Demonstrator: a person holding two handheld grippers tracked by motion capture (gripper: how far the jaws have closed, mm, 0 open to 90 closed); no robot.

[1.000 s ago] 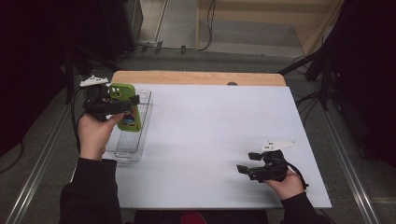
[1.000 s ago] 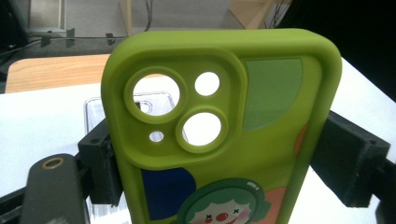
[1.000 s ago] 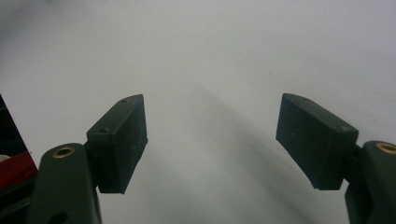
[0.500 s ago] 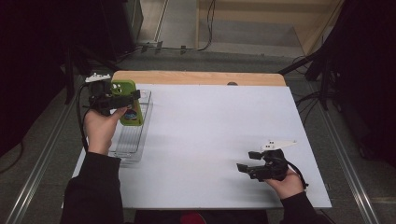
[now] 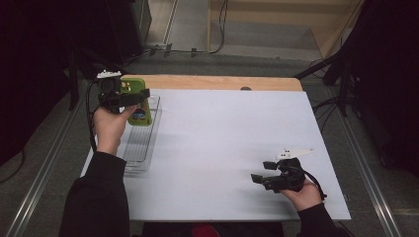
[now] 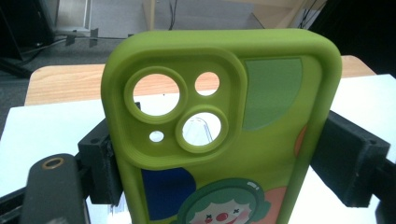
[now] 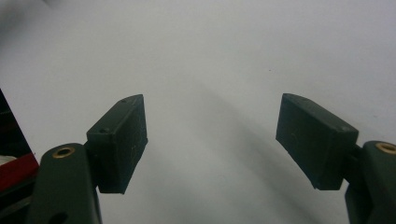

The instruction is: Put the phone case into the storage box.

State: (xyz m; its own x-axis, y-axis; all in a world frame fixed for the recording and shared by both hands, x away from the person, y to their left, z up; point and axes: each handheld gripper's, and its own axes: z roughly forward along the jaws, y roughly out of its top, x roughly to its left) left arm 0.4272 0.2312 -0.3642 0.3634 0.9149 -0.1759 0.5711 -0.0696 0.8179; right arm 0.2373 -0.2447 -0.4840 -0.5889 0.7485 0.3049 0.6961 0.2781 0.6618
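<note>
High view: phone case farther up-table now.

Phone case sits between the left gripper's pads, above the far end of the clear tray at the table's left edge. Right gripper rests near the table's front right, well apart, nothing between its pads.
</note>
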